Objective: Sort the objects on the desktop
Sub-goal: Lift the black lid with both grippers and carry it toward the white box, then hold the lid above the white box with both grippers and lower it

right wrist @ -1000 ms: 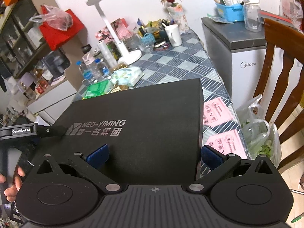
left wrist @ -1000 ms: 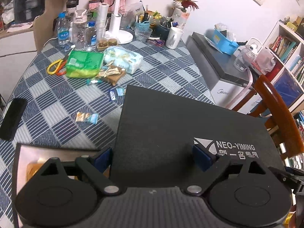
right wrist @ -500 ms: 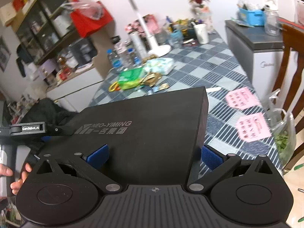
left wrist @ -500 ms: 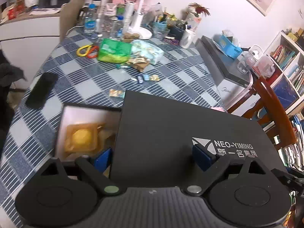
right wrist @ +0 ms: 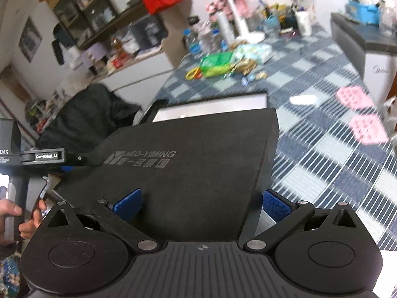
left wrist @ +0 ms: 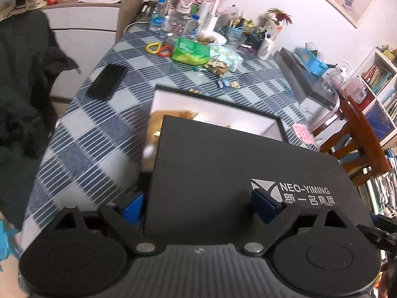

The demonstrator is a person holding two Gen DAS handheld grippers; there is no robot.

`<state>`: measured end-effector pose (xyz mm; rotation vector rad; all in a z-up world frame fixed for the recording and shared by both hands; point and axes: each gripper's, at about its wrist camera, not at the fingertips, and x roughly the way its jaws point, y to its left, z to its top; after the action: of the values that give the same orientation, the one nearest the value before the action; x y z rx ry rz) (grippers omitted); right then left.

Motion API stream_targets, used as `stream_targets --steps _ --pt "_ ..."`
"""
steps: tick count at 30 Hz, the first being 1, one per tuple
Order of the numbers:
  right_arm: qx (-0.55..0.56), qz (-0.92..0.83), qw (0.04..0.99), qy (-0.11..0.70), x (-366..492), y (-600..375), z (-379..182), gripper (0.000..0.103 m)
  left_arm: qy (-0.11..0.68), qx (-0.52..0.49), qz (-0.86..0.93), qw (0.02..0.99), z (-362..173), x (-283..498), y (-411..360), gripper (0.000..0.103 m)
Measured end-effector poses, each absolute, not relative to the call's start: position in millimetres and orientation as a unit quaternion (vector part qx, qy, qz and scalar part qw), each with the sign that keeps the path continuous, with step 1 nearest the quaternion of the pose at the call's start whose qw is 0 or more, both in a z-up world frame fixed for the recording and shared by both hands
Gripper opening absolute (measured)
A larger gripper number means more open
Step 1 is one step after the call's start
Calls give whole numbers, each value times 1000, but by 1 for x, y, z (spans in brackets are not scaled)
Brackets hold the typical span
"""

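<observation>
Matte black lid (left wrist: 223, 164), silver logo

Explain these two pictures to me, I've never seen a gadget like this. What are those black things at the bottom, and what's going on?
There is no robot here. A person holds a hand-operated claw in each hand, and each claw carries a wide-angle camera looking along its two blue-padded fingers. One picture comes from the left claw, the other from the right claw. Both claws grip the same black lid, marked NEO-YIMING, above an open box that sits on a checked tablecloth. Further back lie a black phone, a green packet and some scattered sweets.
</observation>
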<state>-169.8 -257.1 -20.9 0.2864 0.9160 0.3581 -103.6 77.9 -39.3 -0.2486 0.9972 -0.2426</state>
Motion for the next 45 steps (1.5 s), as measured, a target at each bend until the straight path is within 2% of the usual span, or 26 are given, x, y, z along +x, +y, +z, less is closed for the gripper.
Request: stream_targets --steps 10,19,28,33,39,45 --pt "137 182 841 490 -210 -245 -55 103 513 -151 -120 837 -96 -159 107 103" --pt "155 172 808 541 -225 -244 -122 103 537 -141 -114 824 -158 -180 106 103" --pt "136 159 786 582 -232 -241 -167 103 560 -99 -121 814 -186 -190 95 103" --pt "122 138 783 594 -232 -238 -180 103 589 -106 -120 793 -206 -194 94 103" --pt "104 129 783 600 -232 -232 -185 103 584 -87 -126 797 -207 -202 89 103" --pt "99 122 779 607 -230 -231 -194 103 603 -121 -133 777 -212 -198 101 103"
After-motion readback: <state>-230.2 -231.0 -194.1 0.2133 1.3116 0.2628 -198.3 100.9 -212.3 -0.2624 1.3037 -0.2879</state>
